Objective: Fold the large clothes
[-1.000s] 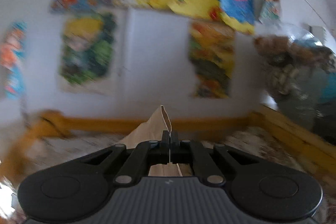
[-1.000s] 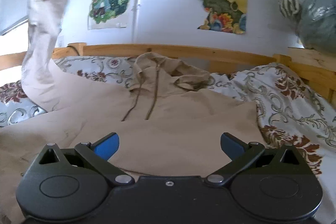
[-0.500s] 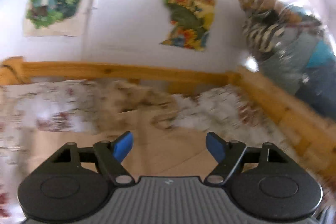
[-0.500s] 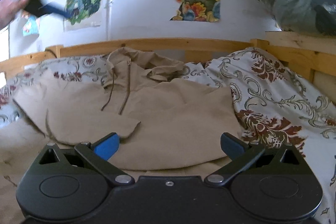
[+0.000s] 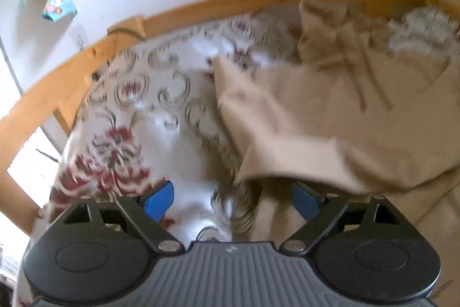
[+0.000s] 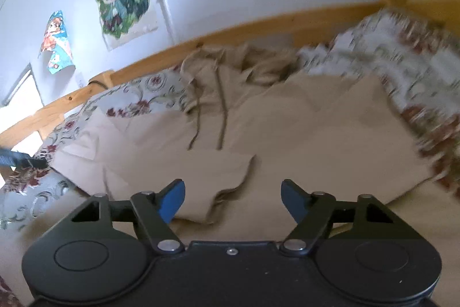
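Hoodie point(image 6: 302, 140), beige, large: spread face-up on the bed's floral sheet point(image 5: 149, 117), hood and drawstrings toward the wooden rail point(image 5: 201, 7); one sleeve already laid across the chest.

Left gripper point(image 5: 231, 199): jaws widening, nothing between the pads; folded edge just beyond and over the right-hand pad. Right gripper point(image 6: 233, 199): jaws narrowing over the sleeve cuff point(image 6: 227, 192), no pinch seen.

Risks, as judged: pinch taking one layer only, or sheet along with cloth, so the fold drags crooked; drawstrings point(image 6: 210, 117) snagged under the next fold; soft fabric sagging and undoing the sleeve fold if lifted unevenly.

Views: right wrist alone gives the whole chest, both drawstrings, cuff and far side; left wrist alone gives the near folded side edge against bare sheet, heavily blurred, detail there uncertain.
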Tool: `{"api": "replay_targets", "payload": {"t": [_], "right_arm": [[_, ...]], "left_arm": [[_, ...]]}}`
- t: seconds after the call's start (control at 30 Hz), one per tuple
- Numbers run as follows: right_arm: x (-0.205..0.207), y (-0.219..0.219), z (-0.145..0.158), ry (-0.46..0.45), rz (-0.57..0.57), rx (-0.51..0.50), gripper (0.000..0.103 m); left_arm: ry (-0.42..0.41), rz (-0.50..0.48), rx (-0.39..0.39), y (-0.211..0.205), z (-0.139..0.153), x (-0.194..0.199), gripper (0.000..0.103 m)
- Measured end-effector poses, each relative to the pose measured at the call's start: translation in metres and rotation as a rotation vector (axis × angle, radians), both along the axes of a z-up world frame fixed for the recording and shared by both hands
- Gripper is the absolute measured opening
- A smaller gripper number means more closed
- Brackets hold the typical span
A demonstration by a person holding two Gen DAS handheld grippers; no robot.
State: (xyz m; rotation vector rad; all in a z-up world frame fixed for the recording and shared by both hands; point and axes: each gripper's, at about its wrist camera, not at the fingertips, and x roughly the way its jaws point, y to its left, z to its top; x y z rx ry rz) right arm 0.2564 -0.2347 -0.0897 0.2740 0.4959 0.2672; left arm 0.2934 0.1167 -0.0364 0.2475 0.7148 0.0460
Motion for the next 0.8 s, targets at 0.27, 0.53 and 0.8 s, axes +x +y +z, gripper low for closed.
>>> {"api": "replay_targets", "payload": {"t": [0.27, 0.53, 0.8], "right_arm": [[0.064, 0.041, -0.020, 0.160, 0.010, -0.057, 0.043], [0.041, 0.012, 0.013, 0.020, -0.074, -0.109, 0.004], [0.029, 0.001, -0.002, 0.036, -0.107, -0.242, 0.003]], "left_arm": [[-0.117, -0.017, 0.105, -0.016, -0.032, 0.027, 0.050], [-0.231, -0.036, 0.178, -0.043, -0.019, 0.017, 0.004], [-0.073, -0.170, 0.227, -0.060, -0.044, 0.007, 0.020]]}}
